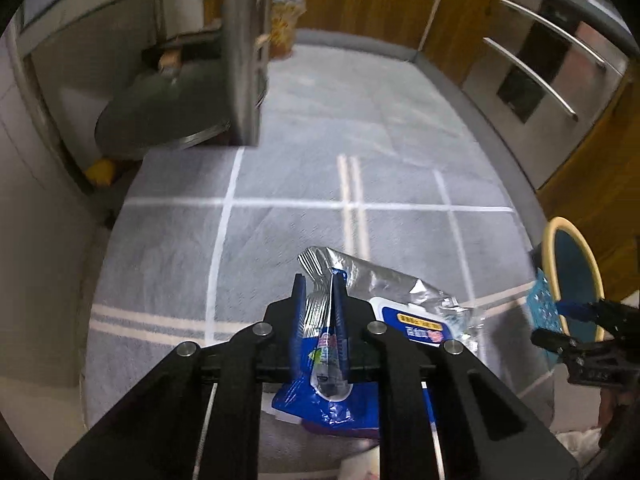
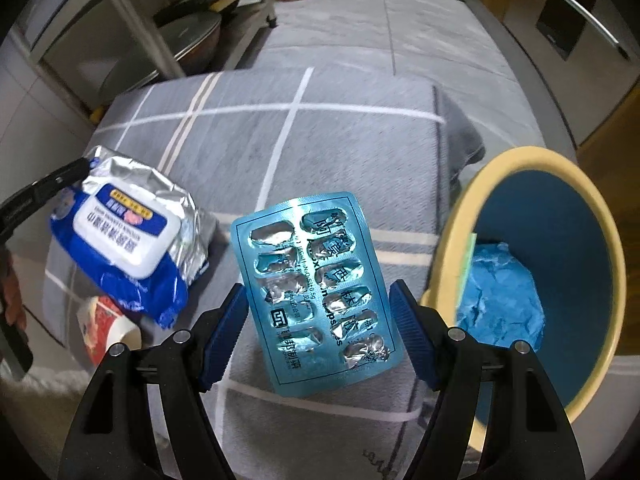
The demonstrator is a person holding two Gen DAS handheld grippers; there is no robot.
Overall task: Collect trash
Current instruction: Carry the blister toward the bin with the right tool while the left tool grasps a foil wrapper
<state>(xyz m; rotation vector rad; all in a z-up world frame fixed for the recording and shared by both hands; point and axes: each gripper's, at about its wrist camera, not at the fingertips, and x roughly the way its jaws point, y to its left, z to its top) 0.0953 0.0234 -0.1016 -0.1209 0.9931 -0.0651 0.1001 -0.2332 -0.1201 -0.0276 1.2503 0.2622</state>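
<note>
The blister pack sits between the fingers of the right tool, long axis running near to far, tilted slightly left; whether the wide-set fingers touch it cannot be told. It is teal foil with emptied, torn cells. The left tool clamps the blue-and-silver wipes pack over the grey bedspread. Only the right view shows the bin interior and a paper cup.

My left gripper was clamped on the crimped foil edge of the wet-wipes pack, above the grey checked cloth. At the right edge I saw the yellow-rimmed bin and my right gripper.
</note>
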